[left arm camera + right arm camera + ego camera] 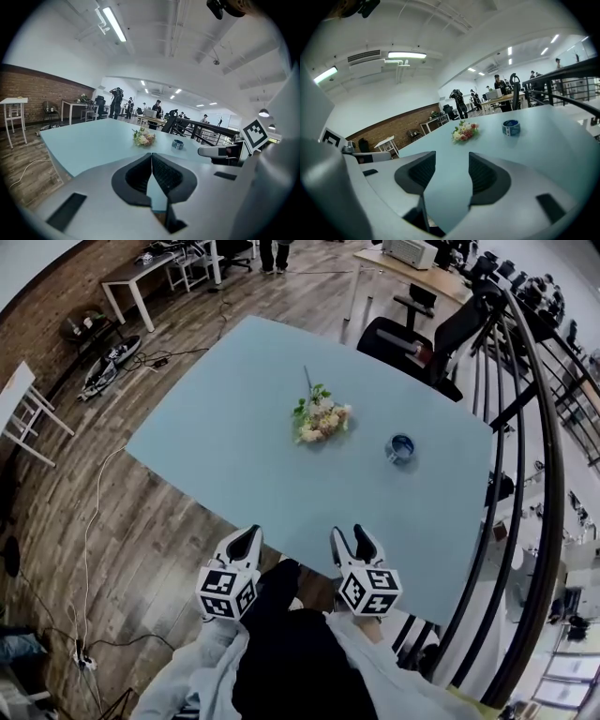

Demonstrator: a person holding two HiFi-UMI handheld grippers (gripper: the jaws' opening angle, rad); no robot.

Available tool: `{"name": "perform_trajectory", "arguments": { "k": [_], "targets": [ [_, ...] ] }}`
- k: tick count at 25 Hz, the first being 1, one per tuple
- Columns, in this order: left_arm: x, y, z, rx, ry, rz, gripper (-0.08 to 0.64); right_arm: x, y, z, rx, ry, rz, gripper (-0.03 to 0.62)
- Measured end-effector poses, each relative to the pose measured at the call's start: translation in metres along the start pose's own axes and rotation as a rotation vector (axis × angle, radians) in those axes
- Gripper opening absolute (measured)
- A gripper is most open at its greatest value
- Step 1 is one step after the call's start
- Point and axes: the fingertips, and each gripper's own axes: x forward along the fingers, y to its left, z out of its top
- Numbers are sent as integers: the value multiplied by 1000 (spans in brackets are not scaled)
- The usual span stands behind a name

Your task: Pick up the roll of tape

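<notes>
Tape first: the roll of tape (400, 448), blue, lies flat on the pale blue counter (216, 437), toward the right side as the person faces it and well apart from both grippers. Just to its left, near the middle of the counter, a small bunch of flowers (322, 418) lies on its side (pink, cream and green, with the stem pointing toward the far edge). Roll and flowers are near each other but not touching.

Now the hands. Both grippers are side by side at the near edge of the counter, each marker cube toward the person. The left gripper (247, 538) has its jaws brought together, tips meeting, with nothing caught between them. In the left gripper view the roll (177, 144) shows far ahead, off to the right of those closed tips. The right gripper (352, 538) has its jaws spread wide with only bare counter between the pads, so it holds nothing. In the right gripper view the roll (511, 127) sits ahead and to the right of the gap, not in line with it.

Around them: a black office chair (412, 338) stands at the far right corner, and a dark railing (534, 446) curves down the right side. There is wood floor (122, 521) on the left, and people stand at desks far back.
</notes>
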Motion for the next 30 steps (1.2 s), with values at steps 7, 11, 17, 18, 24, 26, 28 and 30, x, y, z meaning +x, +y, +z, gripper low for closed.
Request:
{"name": "perform_trajectory", "arguments": {
  "k": [7, 11, 17, 18, 24, 26, 28, 30],
  "targets": [
    [57, 11, 30, 1, 16, -28, 17, 38, -27, 39, 6, 0, -40, 220],
    [88, 9, 41, 18, 32, -69, 17, 54, -43, 53, 13, 7, -72, 221],
    [133, 8, 56, 29, 64, -130, 17, 79, -65, 77, 9, 7, -129, 222],
    [142, 8, 59, 29, 69, -138, 17, 83, -70, 81, 7, 10, -138, 228],
    [192, 2, 71, 31, 79, -190, 17, 106, -107, 104, -6, 11, -197, 235],
    [206, 2, 71, 31, 84, -204, 17, 113, -119, 110, -17, 14, -216, 235],
    [219, 2, 72, 29, 92, -212, 17, 120, -129, 115, -30, 24, -234, 236],
    [234, 2, 75, 27, 101, -218, 17, 126, -141, 120, -40, 38, -253, 238]
  ]
}}
